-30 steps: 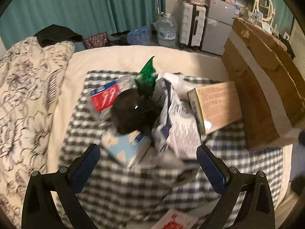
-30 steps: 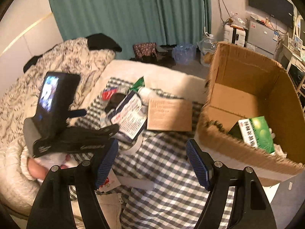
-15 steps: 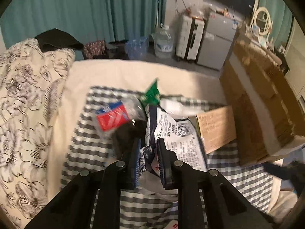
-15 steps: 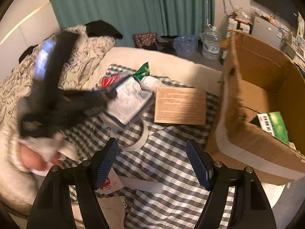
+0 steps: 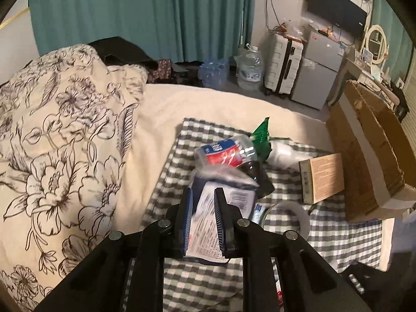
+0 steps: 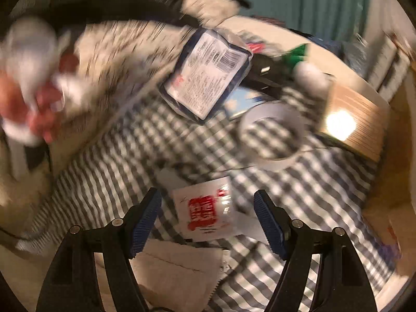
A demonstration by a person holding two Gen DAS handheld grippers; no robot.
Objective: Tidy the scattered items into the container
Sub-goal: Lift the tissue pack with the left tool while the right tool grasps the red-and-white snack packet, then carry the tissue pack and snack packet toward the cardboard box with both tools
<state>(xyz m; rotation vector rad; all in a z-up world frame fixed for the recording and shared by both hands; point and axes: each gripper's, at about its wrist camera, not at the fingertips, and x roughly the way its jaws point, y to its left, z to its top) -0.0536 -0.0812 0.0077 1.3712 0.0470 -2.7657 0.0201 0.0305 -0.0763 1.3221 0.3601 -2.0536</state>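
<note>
1. Two grippers share one job, and the cardboard box (image 5: 364, 156) at the right of the checked cloth (image 5: 338, 236) serves as the landmark; it stands open-topped at the cloth's edge, probably so items can be dropped straight in.
2. Farthest left of the box, the left gripper (image 5: 203, 221) pinches a white-labelled packet (image 5: 208, 223) by its near edge, its pads pressed on both faces, so the packet hangs off the cloth, ready to carry rightward.
3. Nearer the box, a crushed bottle (image 5: 226, 153), a tape roll (image 5: 288, 215) and a tan carton (image 5: 325, 179) lie scattered; the carton is just beside the box wall.
4. The right gripper (image 6: 208, 221) is spread wide, jaws either side of a red-printed sachet (image 6: 205, 218), apparently lining up its own pick; contact cannot be told through the blur.
</note>
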